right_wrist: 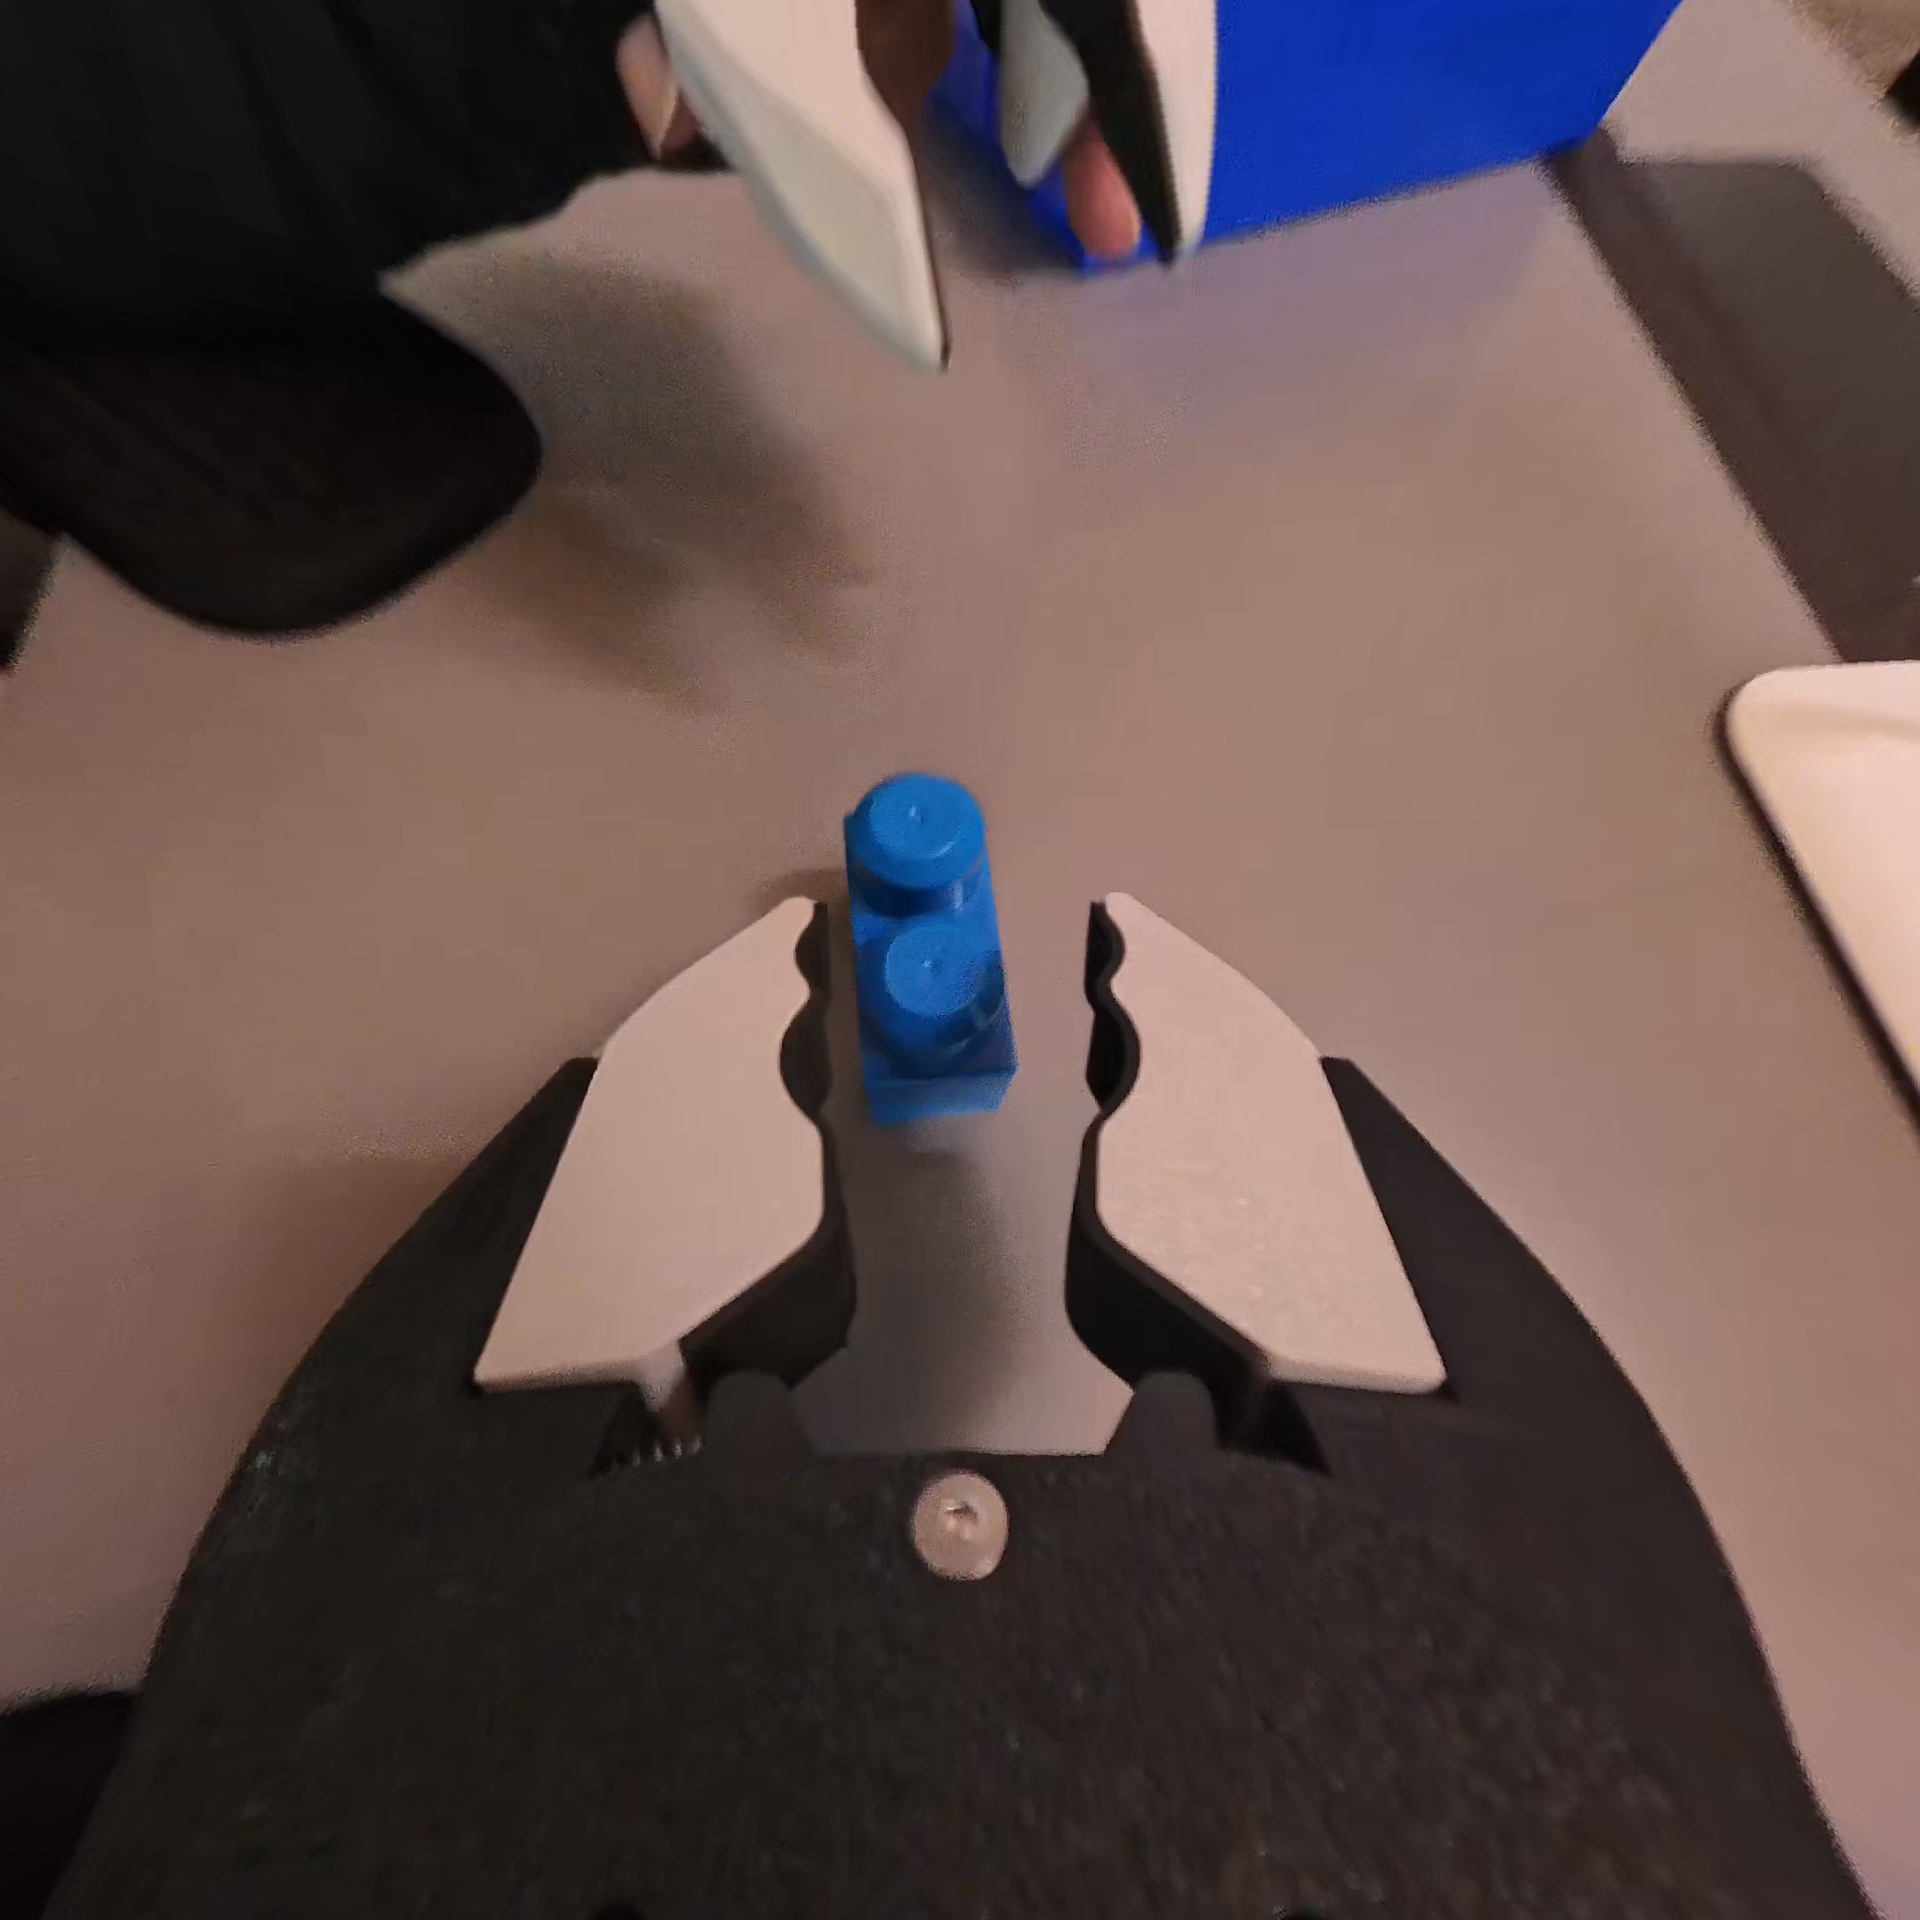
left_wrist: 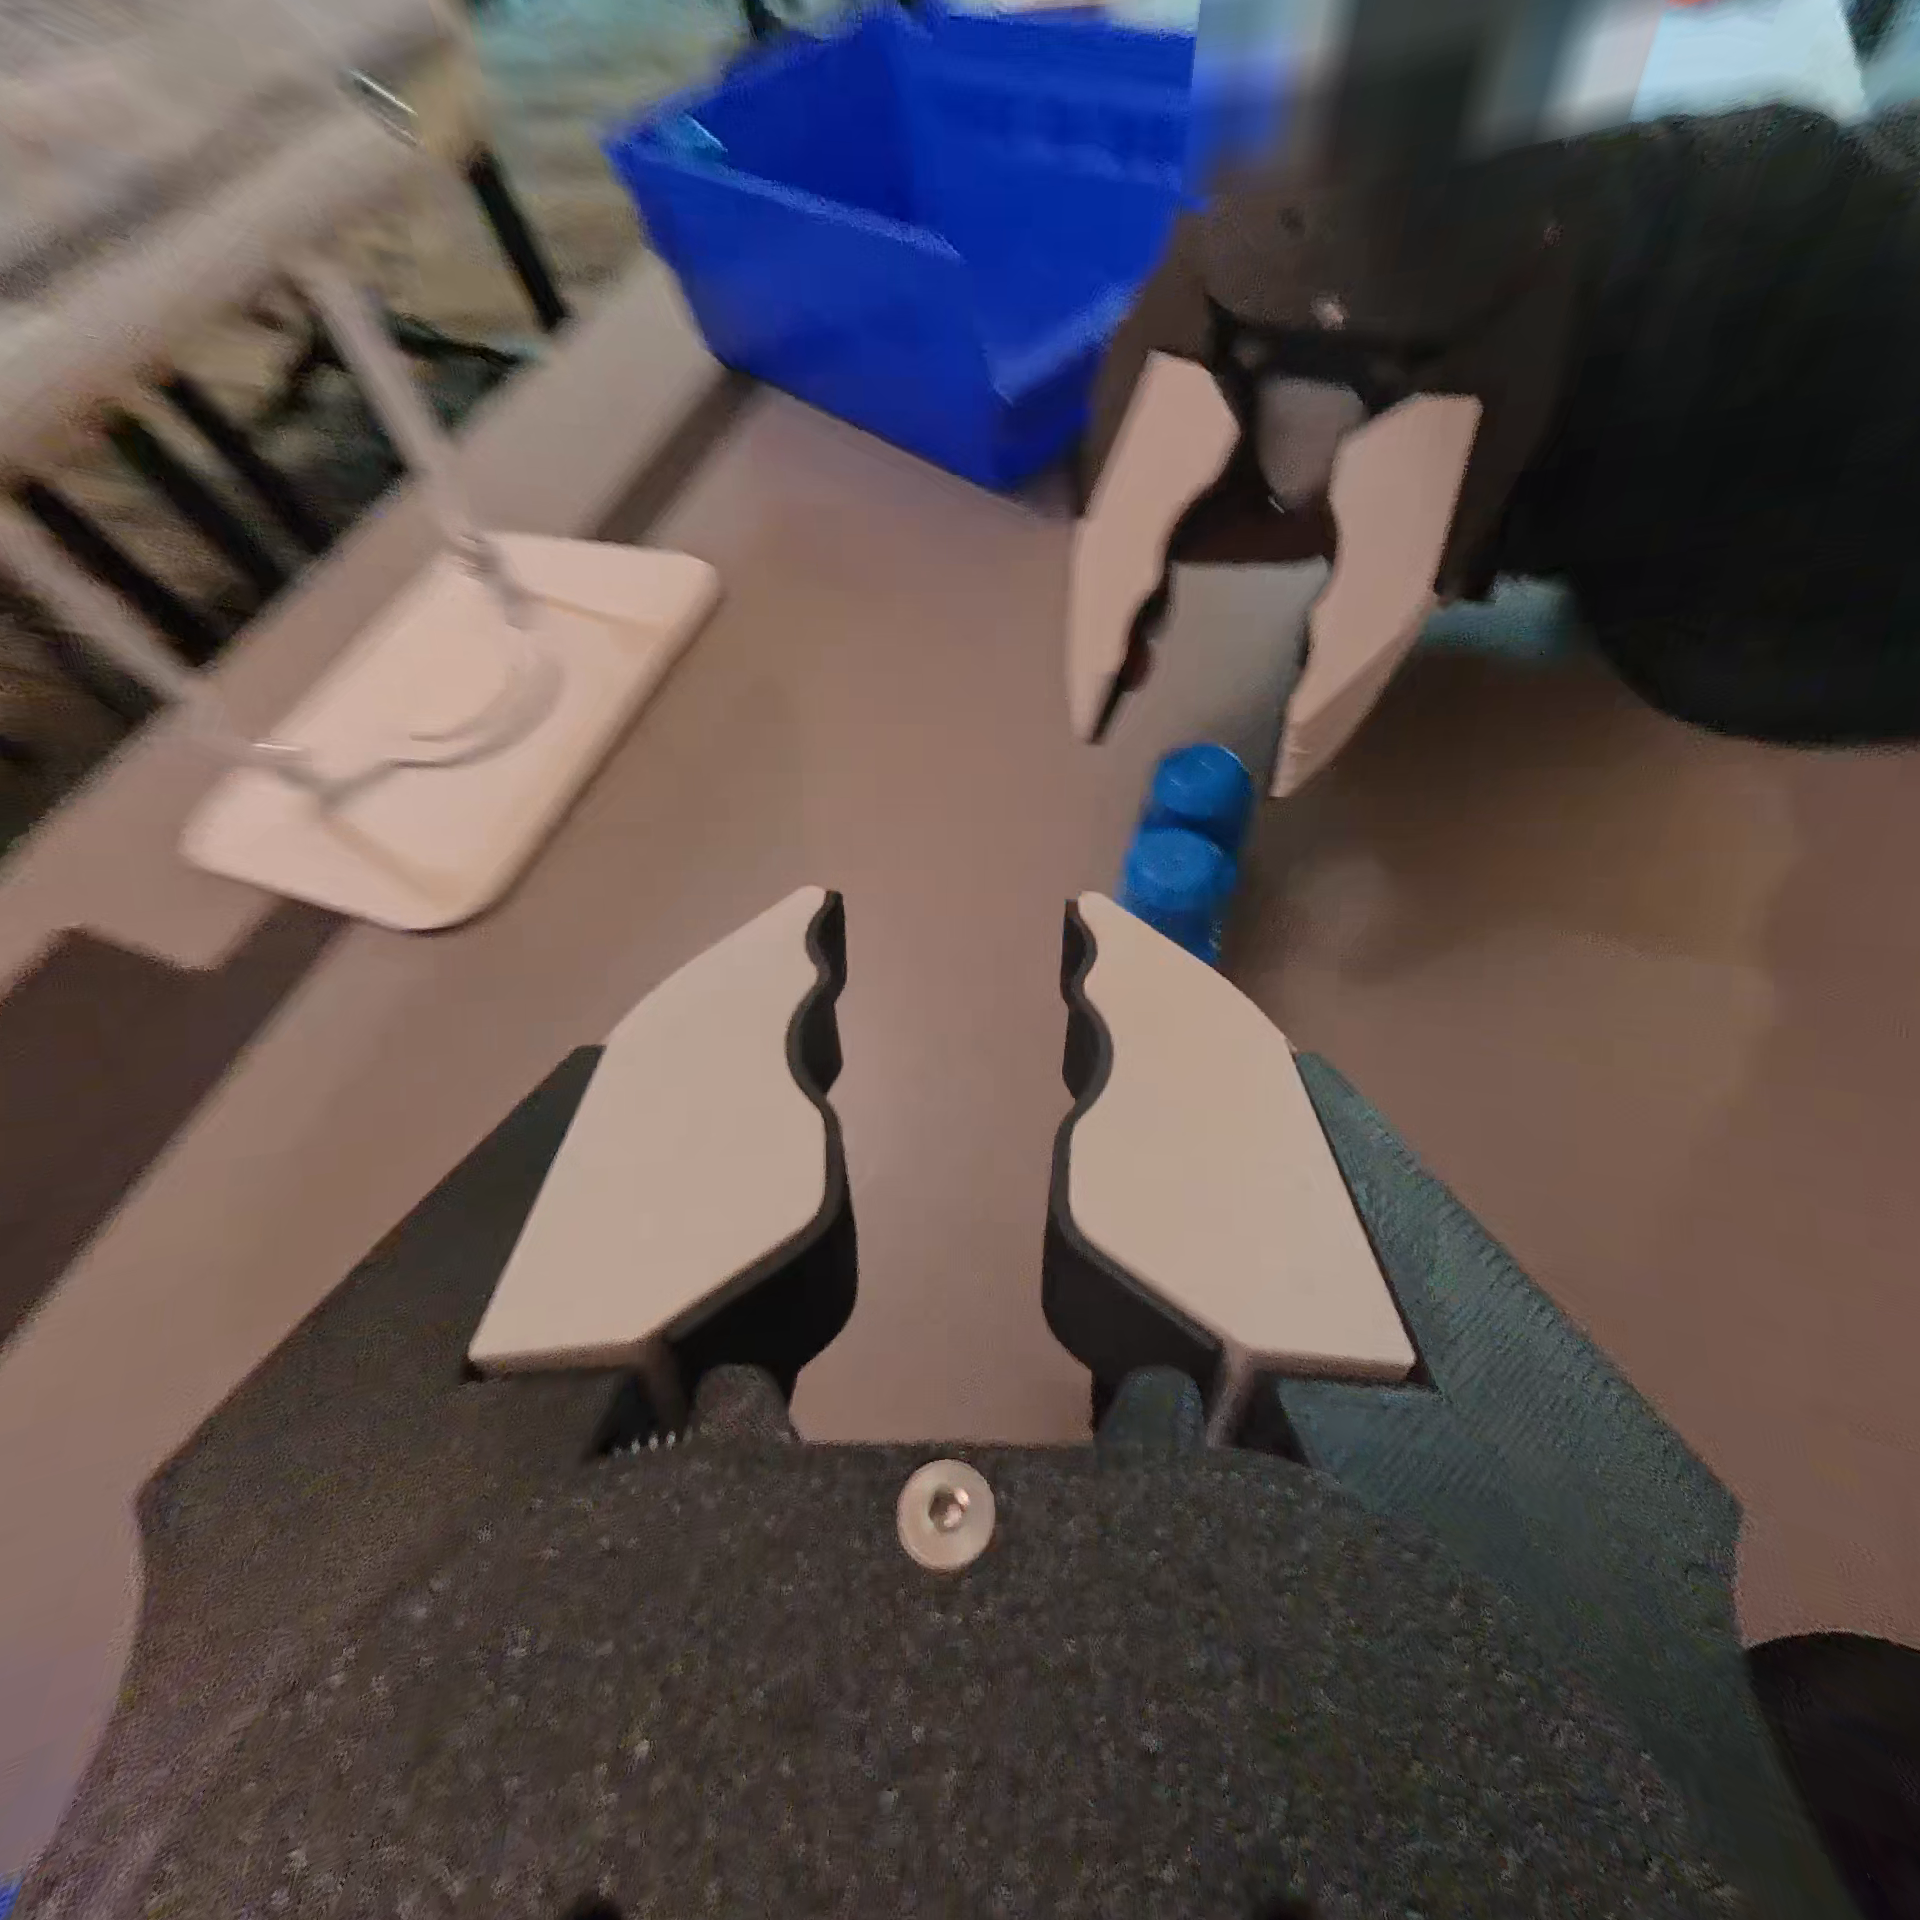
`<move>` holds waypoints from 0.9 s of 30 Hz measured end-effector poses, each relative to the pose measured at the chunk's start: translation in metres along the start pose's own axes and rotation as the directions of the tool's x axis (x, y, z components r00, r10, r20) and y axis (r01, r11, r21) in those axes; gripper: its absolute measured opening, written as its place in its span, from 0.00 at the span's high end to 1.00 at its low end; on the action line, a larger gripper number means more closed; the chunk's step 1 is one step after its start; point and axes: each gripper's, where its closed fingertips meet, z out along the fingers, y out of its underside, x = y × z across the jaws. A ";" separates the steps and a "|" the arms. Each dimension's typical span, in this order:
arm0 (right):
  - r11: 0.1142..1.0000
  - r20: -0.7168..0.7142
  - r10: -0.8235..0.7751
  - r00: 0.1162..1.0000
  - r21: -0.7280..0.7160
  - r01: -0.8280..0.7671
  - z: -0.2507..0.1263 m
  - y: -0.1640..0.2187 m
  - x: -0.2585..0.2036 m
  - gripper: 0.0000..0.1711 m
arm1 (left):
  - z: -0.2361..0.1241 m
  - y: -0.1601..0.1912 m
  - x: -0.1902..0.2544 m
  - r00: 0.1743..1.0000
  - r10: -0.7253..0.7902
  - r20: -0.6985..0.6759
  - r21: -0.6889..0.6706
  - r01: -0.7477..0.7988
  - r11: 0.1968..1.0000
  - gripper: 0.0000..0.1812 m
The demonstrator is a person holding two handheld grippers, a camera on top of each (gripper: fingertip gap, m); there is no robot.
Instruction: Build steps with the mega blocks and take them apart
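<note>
A lone blue block (right_wrist: 928, 961) stands on the table (right_wrist: 1351, 644) between the right gripper's (right_wrist: 951, 914) parted, empty fingers. The left gripper (left_wrist: 948, 909) hovers open and empty (blue bin (left_wrist: 894, 239) beyond); no steps appear built yet

Blue block (right_wrist: 928, 961): smooth, slightly glossy plastic, 2 round studs. Gripper bodies are seen as black, grainy, matt plastic w/ a shiny metal screw (right_wrist: 959, 1525); fingers (right_wrist: 686, 1153) faced in smooth matt pale plastic. Table (right_wrist: 1299, 644): matt, smooth grey-brown. Far blue bin (left_wrist: 894, 260): smooth plastic. White base (left_wrist: 457, 727) at left: smooth, semi-gloss.
</note>
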 end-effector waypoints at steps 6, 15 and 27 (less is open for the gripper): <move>0.965 -0.041 0.100 0.994 0.246 -0.087 -0.023 -0.030 0.020 0.73 | -0.123 -0.009 -0.093 0.922 -0.091 0.376 0.075 0.067 0.995 0.80; 0.983 -0.042 0.115 0.992 0.147 -0.107 -0.005 -0.008 0.024 0.74 | -0.231 0.150 -0.194 0.763 -0.194 0.616 -0.473 0.556 0.683 0.76; 0.981 -0.035 0.131 0.991 0.149 -0.124 -0.002 -0.004 0.025 0.76 | -0.219 0.217 -0.216 0.580 -0.389 0.716 -0.429 0.804 0.411 0.75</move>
